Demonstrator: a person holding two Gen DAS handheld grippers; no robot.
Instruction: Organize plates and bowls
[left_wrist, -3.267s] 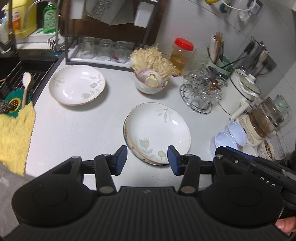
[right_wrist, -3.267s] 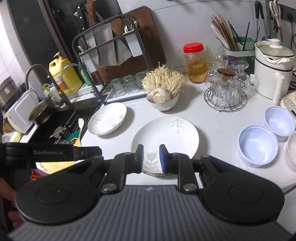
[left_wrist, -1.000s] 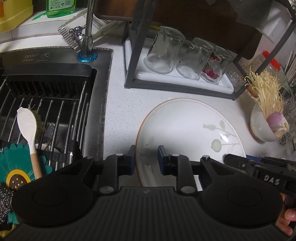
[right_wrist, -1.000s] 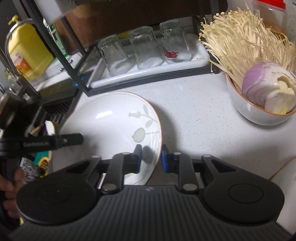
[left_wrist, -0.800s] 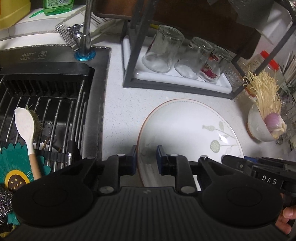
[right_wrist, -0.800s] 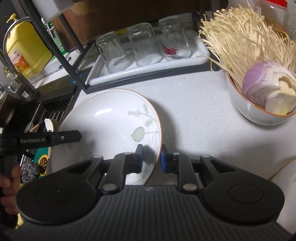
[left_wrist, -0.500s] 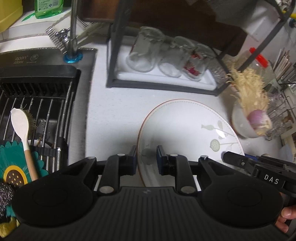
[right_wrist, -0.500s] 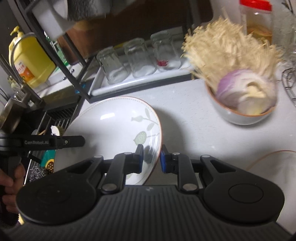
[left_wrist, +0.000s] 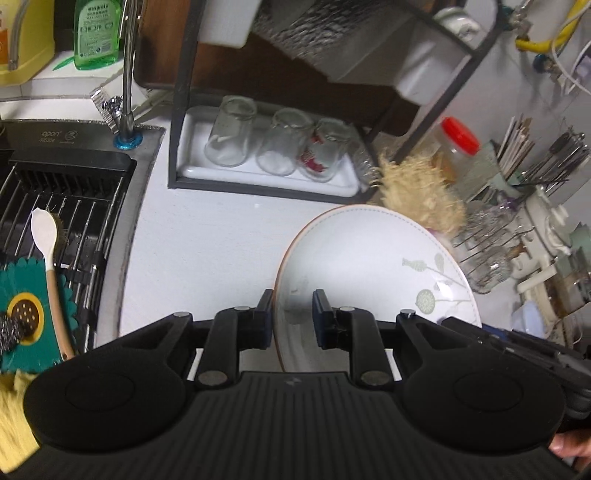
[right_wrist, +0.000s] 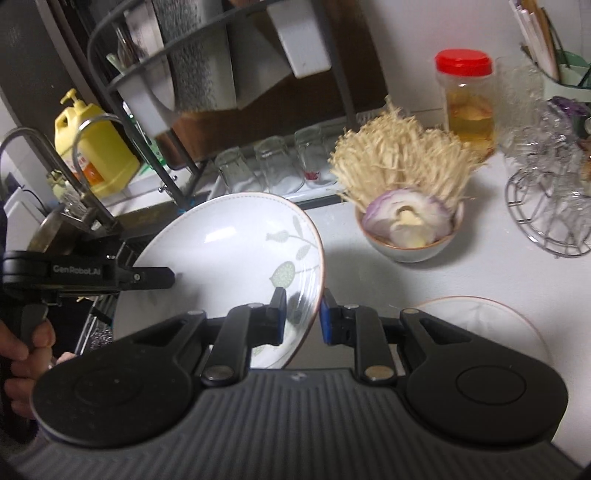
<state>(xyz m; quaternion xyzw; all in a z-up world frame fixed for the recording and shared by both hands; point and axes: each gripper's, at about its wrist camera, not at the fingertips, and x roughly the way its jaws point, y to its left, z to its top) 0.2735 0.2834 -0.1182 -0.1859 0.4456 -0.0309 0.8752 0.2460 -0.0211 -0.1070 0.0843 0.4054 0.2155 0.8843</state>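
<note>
Plate: a white plate (left_wrist: 373, 266) with a thin brown rim and a pale green leaf-and-seed-head print is hanging above the white counter (left_wrist: 207, 243), tilted, held at two opposite edges.
Left gripper: the left gripper (left_wrist: 293, 317) is pinching the plate's near rim, one blue-padded finger on each face of it, jaws narrow.
Right gripper: the right gripper (right_wrist: 303, 315) is clamping the opposite rim in the same way, jaws narrow around the edge.
Second plate: another white plate (right_wrist: 476, 321) with a brown rim is lying flat on the counter to the right, partly covered by the right gripper's body.
Bowl: a small bowl (right_wrist: 410, 243) is sitting on the counter beyond the held plate, holding a cut purple onion and a bunch of enoki mushrooms (right_wrist: 399, 162).
Surroundings: a black rack (left_wrist: 266, 184) is standing at the back with upturned glasses (left_wrist: 273, 144) on its white tray; a red-lidded jar (right_wrist: 467, 99) is standing near the wall; a wire stand of glassware (right_wrist: 550, 184) is sitting at the far right; a sink (left_wrist: 55, 206) with a dark drying grid is lying to the left, a white spoon (left_wrist: 46, 243) resting on it.
Hard to make out: the right-hand side of the left wrist view is blurring, so the items there are reading only as smeared shapes.
</note>
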